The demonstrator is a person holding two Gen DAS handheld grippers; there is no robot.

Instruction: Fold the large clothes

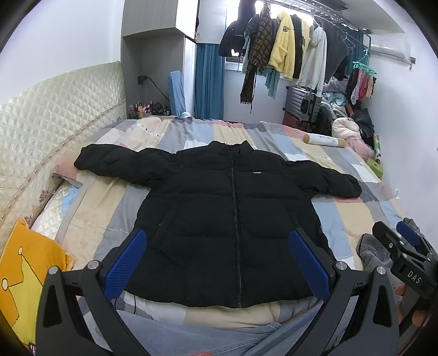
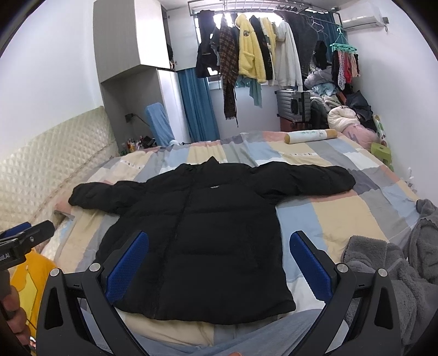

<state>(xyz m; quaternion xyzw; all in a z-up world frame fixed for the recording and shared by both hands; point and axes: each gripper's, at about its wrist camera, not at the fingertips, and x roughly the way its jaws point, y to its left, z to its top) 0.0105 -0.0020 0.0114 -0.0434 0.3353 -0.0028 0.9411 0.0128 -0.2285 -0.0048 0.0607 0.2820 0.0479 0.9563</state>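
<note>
On the patchwork quilt [image 1: 276,137] of the bed, we see the black puffer jacket [image 1: 219,208] lying flat and face up, zipped to the collar, with the collar pointing toward the far window and the hem close to us. Both sleeves stretch out sideways, one toward the quilted headboard [image 1: 54,109], the other toward the far side of the bed. Our left gripper [image 1: 219,263] hangs above the hem with its blue pads spread wide, pinching nothing; our right gripper [image 2: 219,263] hovers the same way, its fingers parted and empty over the jacket's lower right part. In the left wrist view the right gripper shows at the right edge, held in a hand. Near that side a grey fleece garment [image 2: 388,263] sits crumpled on the quilt, just beside the jacket's corner. A yellow cushion [image 1: 24,271] rests at the headboard end. Farther off, a cream bolster roll [image 2: 314,136] lies across the quilt, and coats hang from a rack [image 2: 262,8] by the window.
</note>
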